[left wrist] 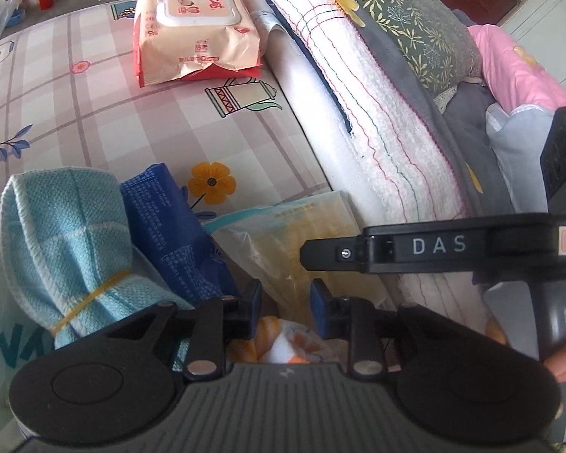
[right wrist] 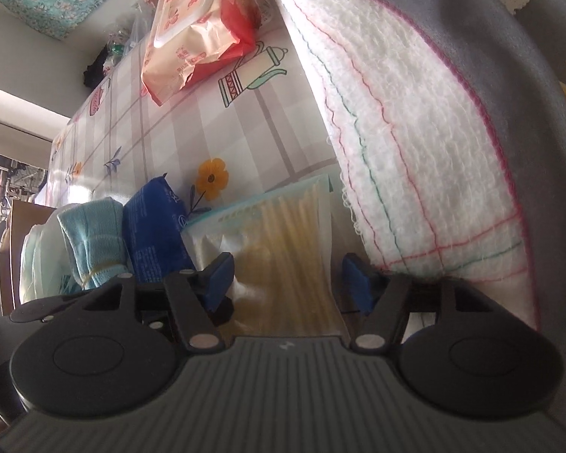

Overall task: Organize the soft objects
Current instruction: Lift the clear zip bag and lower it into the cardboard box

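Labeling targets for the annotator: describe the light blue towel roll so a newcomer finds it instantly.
Start at the plaid tablecloth with its flower and teapot prints, then go to the cluster of soft goods at its near edge. The light blue towel roll is the leftmost there, right beside the dark blue packet. It alone is woven cloth, cinched by a yellow rubber band.

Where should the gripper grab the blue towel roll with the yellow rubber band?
Best guess: grip the blue towel roll at the waist, right by the yellow rubber band, where it is squeezed thinnest. It stands upright with the dark blue pack pressed against its right side, so come from above, with the jaws closing front to back.
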Demonstrator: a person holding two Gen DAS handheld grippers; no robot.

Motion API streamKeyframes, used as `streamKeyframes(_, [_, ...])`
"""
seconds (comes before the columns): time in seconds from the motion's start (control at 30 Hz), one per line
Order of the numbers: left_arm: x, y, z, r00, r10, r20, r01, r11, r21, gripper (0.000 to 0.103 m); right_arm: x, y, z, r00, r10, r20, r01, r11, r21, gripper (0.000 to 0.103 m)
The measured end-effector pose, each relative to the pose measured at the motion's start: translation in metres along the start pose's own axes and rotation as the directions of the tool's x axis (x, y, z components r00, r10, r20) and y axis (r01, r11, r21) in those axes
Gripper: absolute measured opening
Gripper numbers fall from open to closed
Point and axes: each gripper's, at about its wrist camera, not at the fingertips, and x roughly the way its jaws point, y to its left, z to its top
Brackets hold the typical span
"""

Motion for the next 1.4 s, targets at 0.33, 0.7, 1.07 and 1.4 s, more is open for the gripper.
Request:
streamKeyframes(0.33, [-0.009,-0.008,0.003,0.998,-0.013,0.068,0.014,1.0,-0.011,0.021,-0.019,0.013,-0.004,0.994,0.036,0.1,-0.03,0.997,-0.066,0.031])
streamKeyframes(0.7, [-0.06,-0.024,0.002,0.974,-0.033,0.223,0.033,0.999,0.004,0.021,-0.074,0.039,-0.009,0.965,0.072,0.252,-0.037,0.989,-0.143,0.029])
streamKeyframes(1.07, [-0.158,-0.018,-0.022,0.915,0.004,0.404,-0.009,1.0,0.012,0.021,-0.135,0.105,-0.035,0.907,0.202,0.37,-0.115,0.963,-0.243,0.028])
streamKeyframes(1.4, [-0.242,0.058,-0.08,0.866,0.159,0.475,-0.113,0.986,-0.125,0.021,-0.122,0.222,-0.083,0.885,0.373,0.278,-0.261,0.893,-0.368,0.028])
